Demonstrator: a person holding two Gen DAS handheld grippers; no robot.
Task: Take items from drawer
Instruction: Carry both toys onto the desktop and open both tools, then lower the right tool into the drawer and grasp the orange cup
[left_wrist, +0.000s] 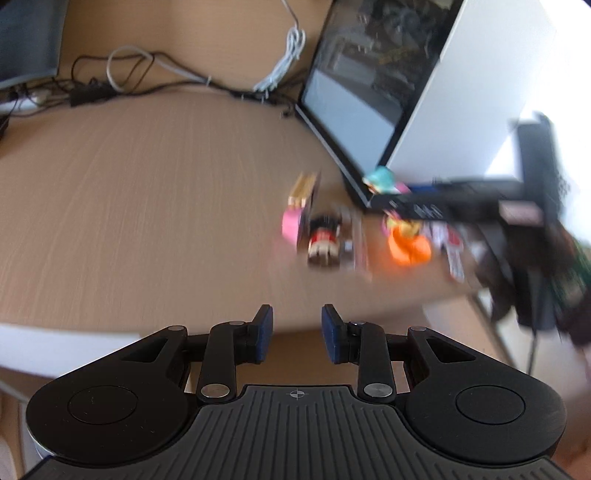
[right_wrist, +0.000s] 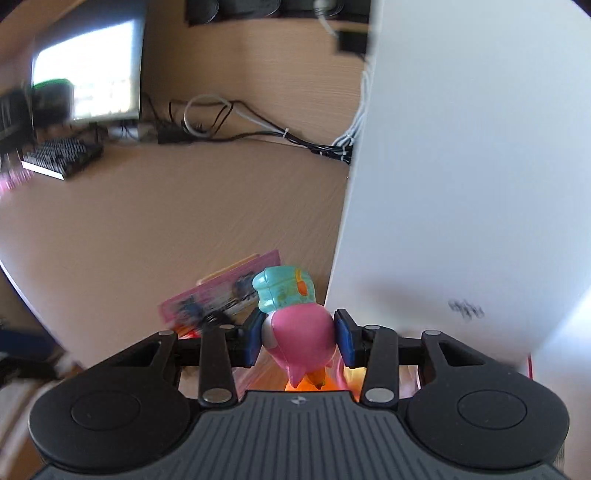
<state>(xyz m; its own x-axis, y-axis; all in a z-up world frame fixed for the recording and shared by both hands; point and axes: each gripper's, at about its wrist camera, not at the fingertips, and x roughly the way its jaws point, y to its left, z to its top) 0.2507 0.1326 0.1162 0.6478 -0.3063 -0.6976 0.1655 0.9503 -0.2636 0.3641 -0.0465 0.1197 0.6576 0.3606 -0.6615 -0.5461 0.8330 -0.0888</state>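
My right gripper (right_wrist: 303, 318) is shut on a toy figure (right_wrist: 295, 332) with a pink body and a teal head, held above the beige desk. The left wrist view shows the same toy (left_wrist: 380, 177), blurred, at the tip of the right gripper (left_wrist: 388, 194). On the desk below lie a flat pink package (right_wrist: 218, 295), a boxed red and black figure (left_wrist: 325, 240), a pink and gold box (left_wrist: 299, 206) and an orange toy (left_wrist: 408, 247). My left gripper (left_wrist: 297, 319) hovers near the desk's front edge, open, with nothing between its blue pads.
A white computer case (right_wrist: 461, 166) with a dark glass side (left_wrist: 369, 81) stands close on the right. Cables (left_wrist: 155, 81) run along the back of the desk. A keyboard (right_wrist: 61, 157) and a lit monitor (right_wrist: 88, 74) sit at the far left.
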